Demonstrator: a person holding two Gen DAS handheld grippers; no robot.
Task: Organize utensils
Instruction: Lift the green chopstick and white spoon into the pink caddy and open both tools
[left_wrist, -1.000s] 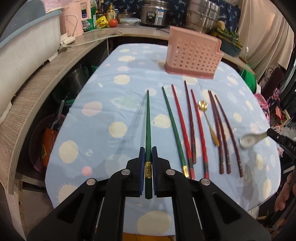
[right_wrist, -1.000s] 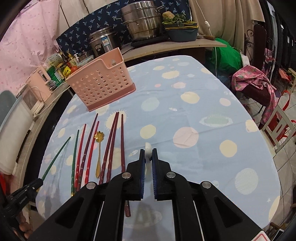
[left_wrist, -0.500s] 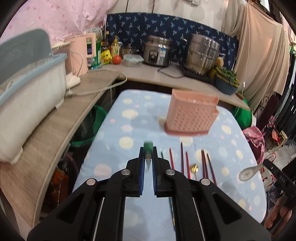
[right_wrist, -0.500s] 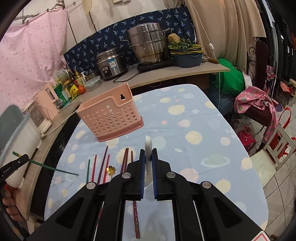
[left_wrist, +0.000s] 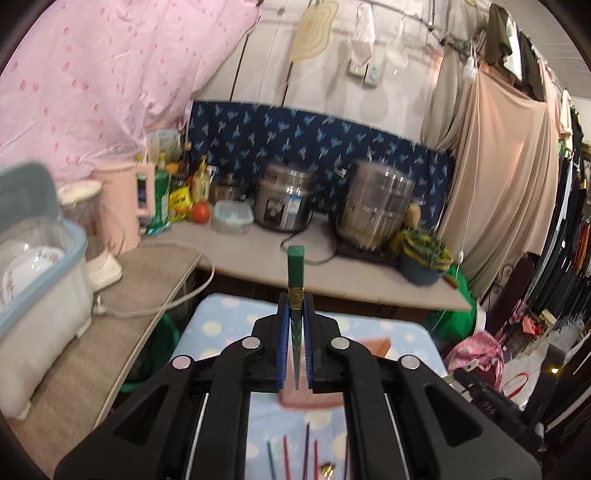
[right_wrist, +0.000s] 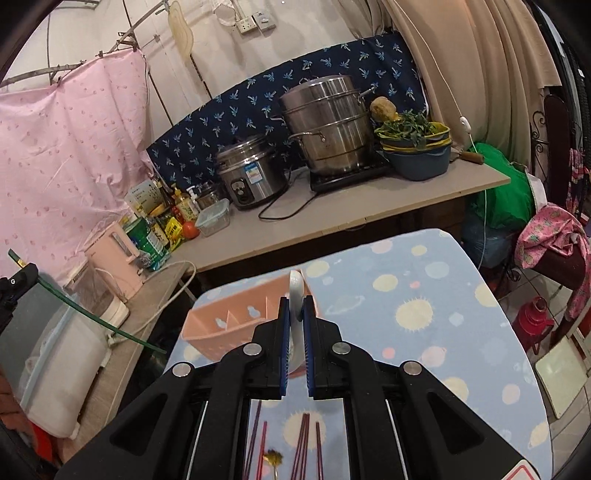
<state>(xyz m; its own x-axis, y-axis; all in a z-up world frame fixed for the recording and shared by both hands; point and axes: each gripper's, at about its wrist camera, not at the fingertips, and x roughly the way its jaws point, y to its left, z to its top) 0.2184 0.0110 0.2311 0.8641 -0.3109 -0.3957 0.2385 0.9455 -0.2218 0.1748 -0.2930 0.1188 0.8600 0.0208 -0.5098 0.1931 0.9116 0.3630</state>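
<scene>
My left gripper (left_wrist: 294, 306) is shut on a green chopstick (left_wrist: 295, 267), held upright with its thick end up, high above the table. The same chopstick (right_wrist: 96, 319) slants down from the left gripper at the left edge of the right wrist view. My right gripper (right_wrist: 294, 306) is shut on a white spoon (right_wrist: 295, 291), raised just in front of the pink utensil basket (right_wrist: 229, 325). The basket (left_wrist: 380, 343) is mostly hidden behind the left gripper's fingers. Several red and dark chopsticks (right_wrist: 303, 443) and a gold spoon (right_wrist: 274, 458) lie on the tablecloth below.
The table has a blue spotted cloth (right_wrist: 424, 295). Behind it a counter (right_wrist: 351, 210) carries a rice cooker (right_wrist: 247, 173), a steel steamer pot (right_wrist: 328, 122), a bowl of greens (right_wrist: 417, 147) and bottles. A white plastic bin (left_wrist: 33, 280) stands left.
Both grippers have risen and tilted up from the table. The green chopstick came off the cloth and now stands upright. The spoon has moved closer to the basket.
</scene>
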